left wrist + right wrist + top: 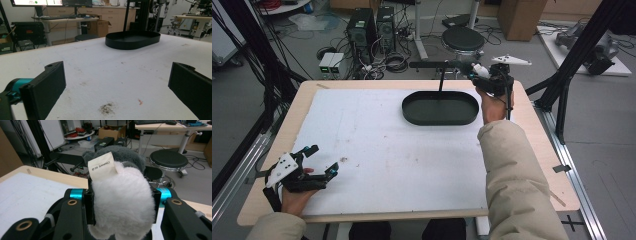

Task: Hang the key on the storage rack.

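A grey and white plush toy (122, 195) with a paper label is squeezed between the jaws of my right gripper (122, 206), which is shut on it. In the high view that right gripper (484, 74) hovers at the far right of the table with the plush toy (479, 70), just past the right end of the black oval tray (440, 120). My left gripper (320, 161) rests near the front left corner, open, nothing between its jaws. From the left gripper view, the left gripper (117, 87) looks over the white mat toward the tray (132, 42).
A white mat (387, 150) covers most of the wooden table (537, 165) and carries small dirt marks (107, 108). Beyond the far edge stand a black stool (463, 39), computer towers (362, 30) and cables on the floor. A black frame post (579, 55) rises at the right.
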`<act>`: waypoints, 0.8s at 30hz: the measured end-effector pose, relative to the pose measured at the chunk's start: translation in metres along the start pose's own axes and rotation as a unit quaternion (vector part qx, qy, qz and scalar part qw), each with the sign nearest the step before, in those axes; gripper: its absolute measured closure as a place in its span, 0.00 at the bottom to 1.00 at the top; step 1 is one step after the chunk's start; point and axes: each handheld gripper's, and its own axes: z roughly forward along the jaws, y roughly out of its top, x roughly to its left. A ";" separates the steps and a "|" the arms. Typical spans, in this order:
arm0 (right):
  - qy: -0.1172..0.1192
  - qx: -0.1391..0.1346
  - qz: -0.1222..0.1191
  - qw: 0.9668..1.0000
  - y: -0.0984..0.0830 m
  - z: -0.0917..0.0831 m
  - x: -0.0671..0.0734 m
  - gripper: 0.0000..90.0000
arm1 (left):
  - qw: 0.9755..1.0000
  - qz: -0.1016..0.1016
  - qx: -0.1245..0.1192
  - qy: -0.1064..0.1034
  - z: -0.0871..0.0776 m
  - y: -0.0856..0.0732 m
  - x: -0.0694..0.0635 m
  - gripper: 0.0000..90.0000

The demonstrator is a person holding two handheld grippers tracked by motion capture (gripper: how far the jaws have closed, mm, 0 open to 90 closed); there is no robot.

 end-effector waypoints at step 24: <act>-0.003 0.024 -0.016 1.000 -0.030 0.003 -0.005 0.62 | 1.000 -0.006 -0.003 0.010 -0.001 0.000 0.001 0.02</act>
